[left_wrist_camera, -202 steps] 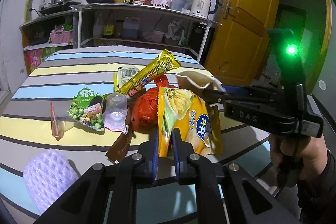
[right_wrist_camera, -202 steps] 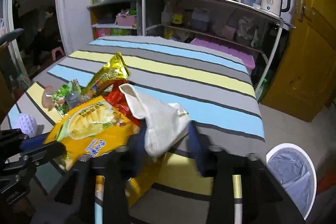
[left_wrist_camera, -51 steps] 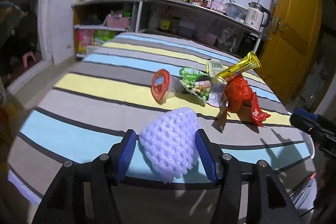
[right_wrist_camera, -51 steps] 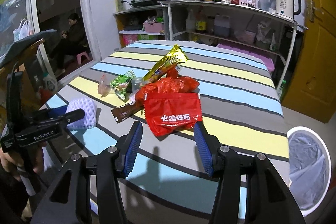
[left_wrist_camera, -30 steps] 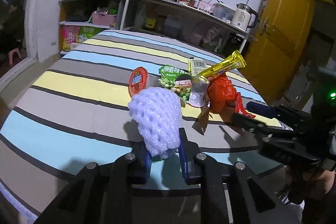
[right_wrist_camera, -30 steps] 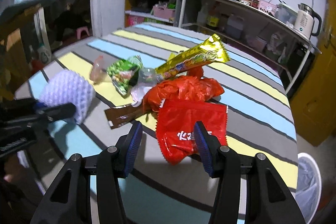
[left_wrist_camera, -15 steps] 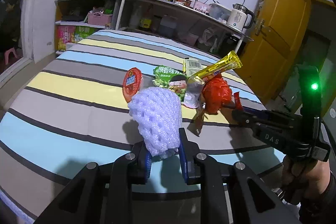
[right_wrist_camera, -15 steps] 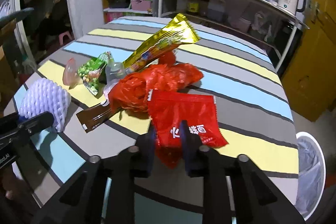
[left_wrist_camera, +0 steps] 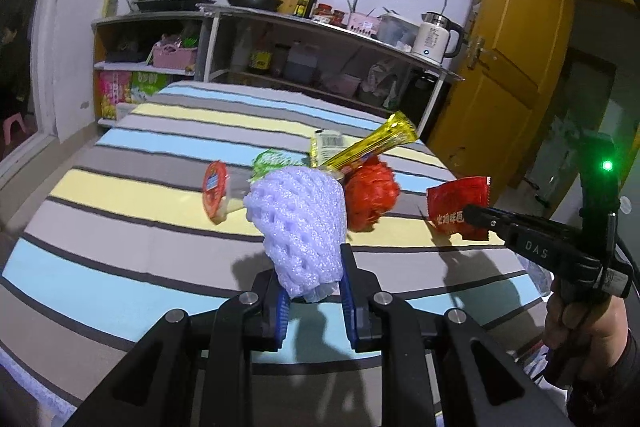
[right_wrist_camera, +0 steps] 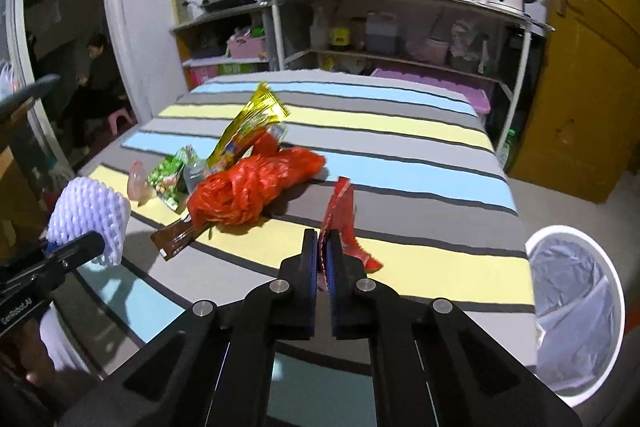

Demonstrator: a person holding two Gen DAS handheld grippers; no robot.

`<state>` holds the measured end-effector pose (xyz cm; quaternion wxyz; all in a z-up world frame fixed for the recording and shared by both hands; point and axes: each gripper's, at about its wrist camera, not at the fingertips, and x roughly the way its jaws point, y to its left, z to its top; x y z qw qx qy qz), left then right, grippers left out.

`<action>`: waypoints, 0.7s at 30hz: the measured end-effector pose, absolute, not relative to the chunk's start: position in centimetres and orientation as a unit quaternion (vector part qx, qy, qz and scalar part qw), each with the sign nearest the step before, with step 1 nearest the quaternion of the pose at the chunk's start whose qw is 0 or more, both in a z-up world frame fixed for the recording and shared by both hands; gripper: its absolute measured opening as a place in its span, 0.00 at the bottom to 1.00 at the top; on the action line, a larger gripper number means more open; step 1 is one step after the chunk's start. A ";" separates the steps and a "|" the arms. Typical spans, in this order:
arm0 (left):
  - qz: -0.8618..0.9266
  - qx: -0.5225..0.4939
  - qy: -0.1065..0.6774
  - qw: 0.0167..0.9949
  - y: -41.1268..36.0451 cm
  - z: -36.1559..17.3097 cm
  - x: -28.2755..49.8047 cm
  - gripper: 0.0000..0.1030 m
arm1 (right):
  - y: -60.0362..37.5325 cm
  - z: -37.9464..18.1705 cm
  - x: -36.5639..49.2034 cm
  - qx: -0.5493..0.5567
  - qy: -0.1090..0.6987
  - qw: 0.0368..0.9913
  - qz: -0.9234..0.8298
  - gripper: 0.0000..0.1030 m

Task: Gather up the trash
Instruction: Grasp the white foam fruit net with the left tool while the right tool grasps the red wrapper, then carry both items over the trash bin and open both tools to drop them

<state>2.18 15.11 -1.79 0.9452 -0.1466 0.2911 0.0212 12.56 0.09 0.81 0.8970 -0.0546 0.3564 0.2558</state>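
The right gripper [right_wrist_camera: 323, 259] had just closed its fingers [right_wrist_camera: 310, 259] on a red snack packet [right_wrist_camera: 342, 217], held edge-on above the striped desk [right_wrist_camera: 400, 131]. The left gripper [left_wrist_camera: 314, 293] pinched a white foam fruit net [left_wrist_camera: 300, 223], lifted clear. Behind lay a red plastic bag [right_wrist_camera: 256, 191] and gold wrapper [right_wrist_camera: 250, 125]; the net hid other wrappers. A lined bin [right_wrist_camera: 576, 311] stood beside the desk, cut off at the frame.
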 end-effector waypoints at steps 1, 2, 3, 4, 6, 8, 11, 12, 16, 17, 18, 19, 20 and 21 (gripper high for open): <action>0.019 -0.144 0.289 0.946 14.9 -1.5 2.1 0.21 | -0.3 1.0 12.5 -0.050 0.355 0.898 0.255 0.04; 0.017 -0.142 0.288 0.947 14.7 -1.3 2.1 0.21 | -0.7 1.3 12.4 -0.046 0.353 0.899 0.254 0.04; 0.015 -0.140 0.287 0.948 14.5 -1.0 2.1 0.21 | -1.1 1.5 12.3 -0.042 0.351 0.900 0.254 0.04; 0.013 -0.137 0.285 0.949 14.1 -0.7 2.0 0.21 | -1.4 1.6 12.1 -0.039 0.349 0.901 0.254 0.04; 0.007 -0.132 0.282 0.950 13.5 -0.3 2.0 0.21 | -2.1 2.0 11.8 -0.033 0.345 0.904 0.252 0.04; -0.001 -0.126 0.280 0.952 12.7 0.3 2.1 0.21 | -2.6 2.2 11.6 -0.028 0.341 0.905 0.252 0.04; -0.010 -0.118 0.277 0.953 11.5 0.9 2.3 0.21 | -3.6 2.6 11.2 -0.023 0.336 0.908 0.250 0.04; -0.015 -0.115 0.277 0.954 11.0 1.0 2.5 0.21 | -4.0 2.8 11.0 -0.021 0.333 0.909 0.249 0.04; -0.030 -0.107 0.279 0.954 9.5 1.5 3.3 0.21 | -5.5 3.1 10.5 -0.016 0.326 0.914 0.243 0.04; -0.034 -0.106 0.280 0.954 9.3 1.5 3.5 0.21 | -5.9 3.2 10.4 -0.015 0.325 0.915 0.241 0.04; -0.039 -0.105 0.280 0.953 8.8 1.6 3.7 0.21 | -6.2 3.2 10.3 -0.014 0.324 0.915 0.238 0.04; -0.044 -0.102 0.281 0.953 8.3 1.7 4.0 0.21 | -6.6 3.2 10.2 -0.012 0.322 0.917 0.235 0.04; -0.048 -0.100 0.281 0.953 7.8 1.7 4.2 0.21 | -7.0 3.3 10.2 -0.010 0.322 0.918 0.232 0.04; -0.052 -0.096 0.282 0.953 7.3 1.8 4.5 0.21 | -7.4 3.3 10.1 -0.009 0.321 0.919 0.230 0.04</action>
